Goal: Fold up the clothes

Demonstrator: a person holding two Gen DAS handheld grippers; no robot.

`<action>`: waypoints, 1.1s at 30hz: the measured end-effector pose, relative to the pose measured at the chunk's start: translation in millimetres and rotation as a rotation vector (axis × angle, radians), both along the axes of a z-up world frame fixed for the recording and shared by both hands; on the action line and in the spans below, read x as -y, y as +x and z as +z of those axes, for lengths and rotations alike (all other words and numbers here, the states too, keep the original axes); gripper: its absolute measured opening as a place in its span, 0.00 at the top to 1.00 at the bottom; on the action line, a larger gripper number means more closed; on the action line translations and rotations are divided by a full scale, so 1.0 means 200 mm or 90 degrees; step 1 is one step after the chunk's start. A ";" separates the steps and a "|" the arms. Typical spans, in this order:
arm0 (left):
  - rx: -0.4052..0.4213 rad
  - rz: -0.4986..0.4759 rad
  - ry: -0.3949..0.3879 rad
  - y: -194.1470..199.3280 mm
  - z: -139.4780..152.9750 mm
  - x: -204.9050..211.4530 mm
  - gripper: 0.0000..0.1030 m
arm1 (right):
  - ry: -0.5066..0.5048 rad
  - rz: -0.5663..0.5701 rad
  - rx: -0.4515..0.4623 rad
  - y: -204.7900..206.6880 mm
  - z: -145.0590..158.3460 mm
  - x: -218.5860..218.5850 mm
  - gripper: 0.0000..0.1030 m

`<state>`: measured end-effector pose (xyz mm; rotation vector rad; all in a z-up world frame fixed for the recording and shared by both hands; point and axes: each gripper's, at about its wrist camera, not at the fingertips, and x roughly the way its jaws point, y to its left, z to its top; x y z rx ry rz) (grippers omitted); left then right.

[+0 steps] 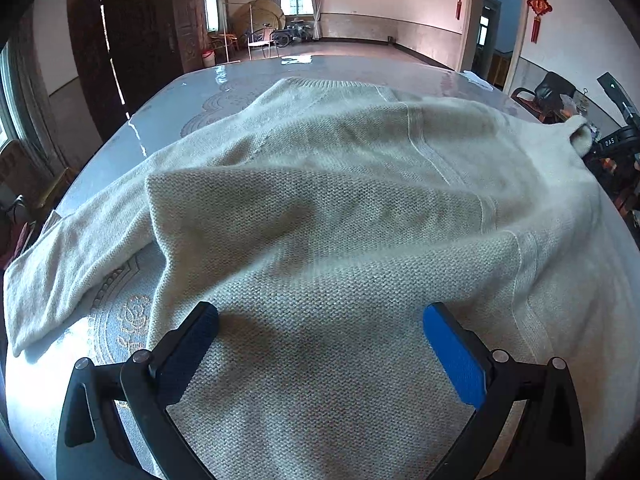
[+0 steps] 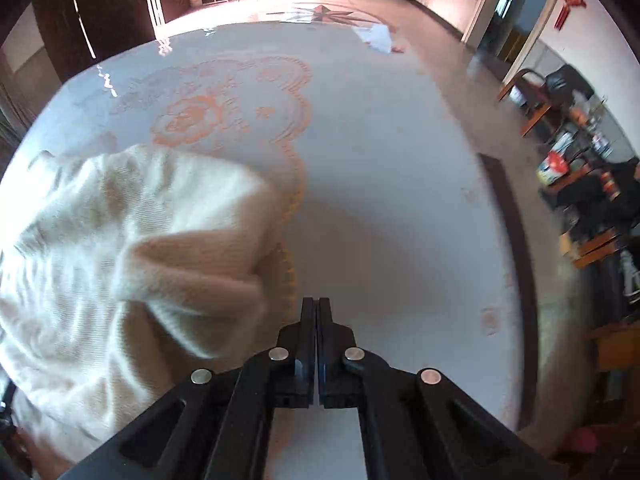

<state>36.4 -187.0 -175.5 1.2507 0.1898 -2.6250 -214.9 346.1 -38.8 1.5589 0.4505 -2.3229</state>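
A cream knitted sweater (image 1: 320,208) lies spread over a glossy grey-white table (image 1: 224,80); one sleeve (image 1: 60,256) stretches to the left. My left gripper (image 1: 320,332) is open, its blue pads (image 1: 456,356) just above the near part of the sweater, holding nothing. In the right wrist view a bunched part of the sweater (image 2: 132,248) lies at the left. My right gripper (image 2: 317,304) is shut with nothing between its fingers, over bare table just right of the cloth.
The table top carries an embossed flower pattern (image 2: 224,108). A dark band marks its right edge (image 2: 516,248). Chairs and cluttered shelves (image 2: 580,168) stand beyond it. A dark wooden cabinet (image 1: 128,40) stands at the back left.
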 end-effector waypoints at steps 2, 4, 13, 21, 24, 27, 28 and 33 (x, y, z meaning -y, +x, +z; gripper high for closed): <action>0.001 -0.001 0.002 0.00 0.00 0.00 0.00 | -0.066 0.032 0.035 0.03 0.04 -0.05 0.91; 0.003 -0.001 0.005 0.00 0.00 0.00 0.00 | -0.118 0.044 0.094 0.08 0.00 -0.08 0.67; 0.004 -0.001 0.013 0.00 0.00 0.00 0.00 | -0.152 0.041 0.191 0.20 -0.15 0.01 0.42; 0.004 0.003 0.016 0.01 0.00 0.02 0.00 | -0.095 0.046 0.170 0.29 -0.09 0.09 0.87; 0.002 0.007 0.019 0.01 0.00 0.02 0.00 | -0.130 0.030 0.186 0.28 -0.05 -0.02 0.88; 0.002 0.011 0.019 0.01 -0.01 0.03 0.00 | -0.172 -0.003 0.186 0.27 0.01 -0.18 0.88; 0.002 0.011 0.018 0.01 -0.01 0.03 0.00 | -0.170 -0.017 0.173 0.26 0.04 -0.24 0.88; 0.006 0.008 0.013 0.01 -0.01 0.02 0.00 | -0.052 -0.058 0.044 0.22 0.22 -0.49 0.88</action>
